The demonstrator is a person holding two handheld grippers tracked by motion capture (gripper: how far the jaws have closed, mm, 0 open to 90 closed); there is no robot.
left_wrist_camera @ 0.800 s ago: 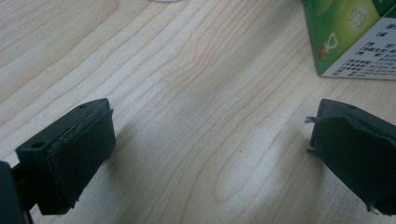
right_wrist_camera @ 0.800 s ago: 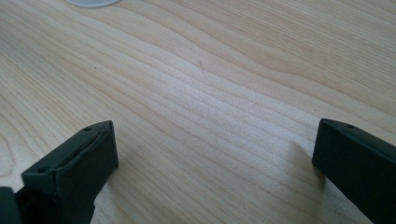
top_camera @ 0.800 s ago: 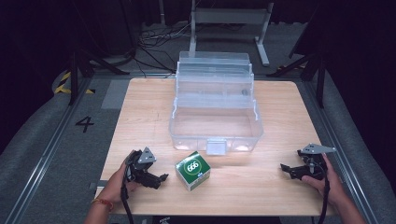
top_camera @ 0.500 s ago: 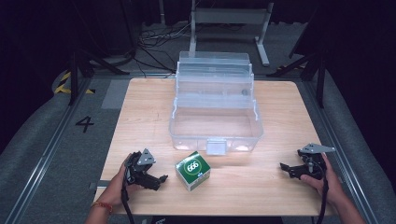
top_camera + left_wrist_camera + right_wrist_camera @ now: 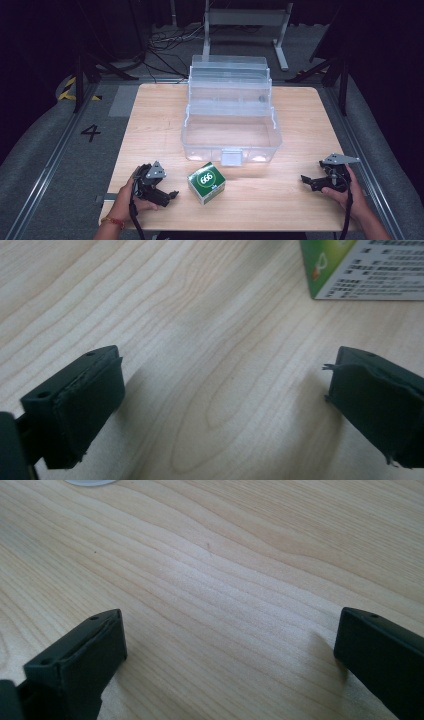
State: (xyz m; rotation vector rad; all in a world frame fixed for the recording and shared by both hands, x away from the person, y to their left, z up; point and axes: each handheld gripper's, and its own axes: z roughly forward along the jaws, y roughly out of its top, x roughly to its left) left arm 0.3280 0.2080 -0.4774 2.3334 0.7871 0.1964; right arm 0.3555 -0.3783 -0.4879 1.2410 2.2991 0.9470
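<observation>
A small green and white box (image 5: pixel 206 182) marked "666" lies on the wooden table (image 5: pixel 150 130) near its front edge. Its corner (image 5: pixel 360 267) shows at the top right of the left gripper view. My left gripper (image 5: pixel 170 195) rests on the table just left of the box, open, with bare wood between its jaws (image 5: pixel 222 395). My right gripper (image 5: pixel 306 181) sits near the front right edge, open, over bare wood (image 5: pixel 227 645). A clear plastic toolbox (image 5: pixel 231 120) stands open behind the box, its lid tilted back.
The toolbox has a latch (image 5: pixel 231 157) facing the front and looks empty inside. Beyond the table are a metal stand (image 5: pixel 245 25), cables and dark floor. A floor marking "4" (image 5: pixel 91 132) lies to the left.
Both hands and grippers have shifted only slightly. The box and toolbox have not moved.
</observation>
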